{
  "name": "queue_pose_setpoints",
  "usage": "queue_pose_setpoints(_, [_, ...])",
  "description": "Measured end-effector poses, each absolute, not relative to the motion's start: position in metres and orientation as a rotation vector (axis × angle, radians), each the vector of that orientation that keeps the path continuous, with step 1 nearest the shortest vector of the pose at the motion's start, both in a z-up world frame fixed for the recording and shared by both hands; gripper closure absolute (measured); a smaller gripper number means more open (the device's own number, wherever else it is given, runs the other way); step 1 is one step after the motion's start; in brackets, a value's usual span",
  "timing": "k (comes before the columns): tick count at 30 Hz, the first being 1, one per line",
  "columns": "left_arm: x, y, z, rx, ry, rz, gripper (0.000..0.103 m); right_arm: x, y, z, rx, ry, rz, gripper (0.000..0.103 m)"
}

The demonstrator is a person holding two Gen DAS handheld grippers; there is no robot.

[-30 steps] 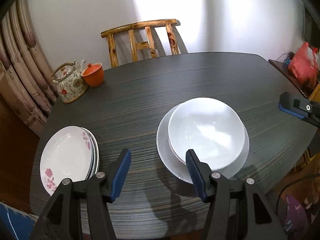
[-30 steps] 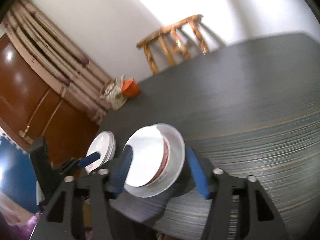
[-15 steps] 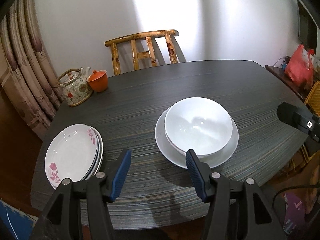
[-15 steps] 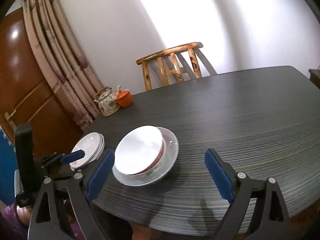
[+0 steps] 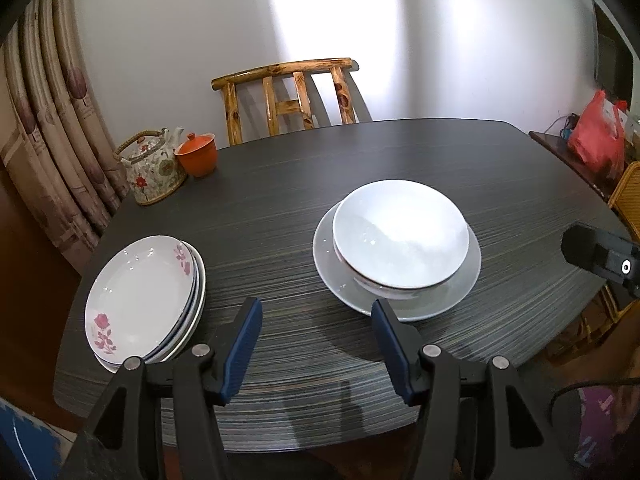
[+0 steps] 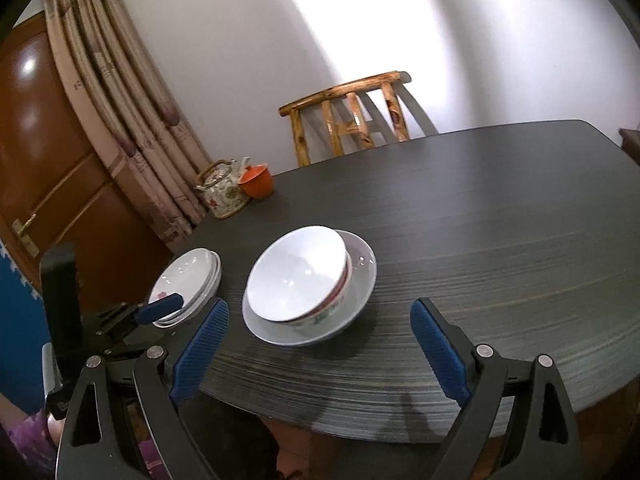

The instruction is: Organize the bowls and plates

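Stacked white bowls [image 5: 400,242] sit on a grey plate [image 5: 460,292] in the middle of the dark table [image 5: 280,200]. A stack of white plates with pink flowers [image 5: 142,300] lies at the near left edge. My left gripper [image 5: 316,344] is open and empty, above the near table edge between the two stacks. My right gripper [image 6: 316,348] is open wide and empty, near the front edge with the bowls [image 6: 296,276] and grey plate [image 6: 360,276] ahead of it. The flowered plates [image 6: 188,276] and the left gripper [image 6: 160,308] show at its left.
A floral teapot [image 5: 154,168] and an orange lidded cup [image 5: 197,155] stand at the table's far left corner. A wooden chair [image 5: 288,96] stands behind the table. Curtains [image 5: 52,120] hang at the left. A side shelf with a red bag [image 5: 596,140] is at the right.
Both grippers have pulled back and up from the bowls, which stay on the grey plate. The right gripper has opened wider.
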State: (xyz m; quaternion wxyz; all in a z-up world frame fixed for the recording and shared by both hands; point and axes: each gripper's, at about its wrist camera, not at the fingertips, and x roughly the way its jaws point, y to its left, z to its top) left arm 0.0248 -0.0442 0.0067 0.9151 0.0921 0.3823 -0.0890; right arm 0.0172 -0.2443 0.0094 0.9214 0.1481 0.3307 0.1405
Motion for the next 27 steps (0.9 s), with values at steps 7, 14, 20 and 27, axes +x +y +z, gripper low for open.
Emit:
queue_pose_setpoints(7, [0.028,-0.030,-0.003,0.118,0.816,-0.193,0.045,0.013,-0.238,0.004,0.271,0.712,0.255,0.012])
queue_pose_setpoints(14, [0.030,-0.022,-0.015,0.080,0.856,-0.181,0.045,0.016,-0.244,0.002,0.317,0.754,0.220,0.009])
queue_pose_setpoints(20, [0.028,-0.028,-0.023,0.104,0.872,-0.173,0.045,0.014,-0.243,0.001,0.329,0.772,0.210,0.009])
queue_pose_setpoints(27, [0.032,-0.029,-0.025,0.114,0.880,-0.162,0.045,0.012,-0.248,-0.002,0.348,0.785,0.212,0.009])
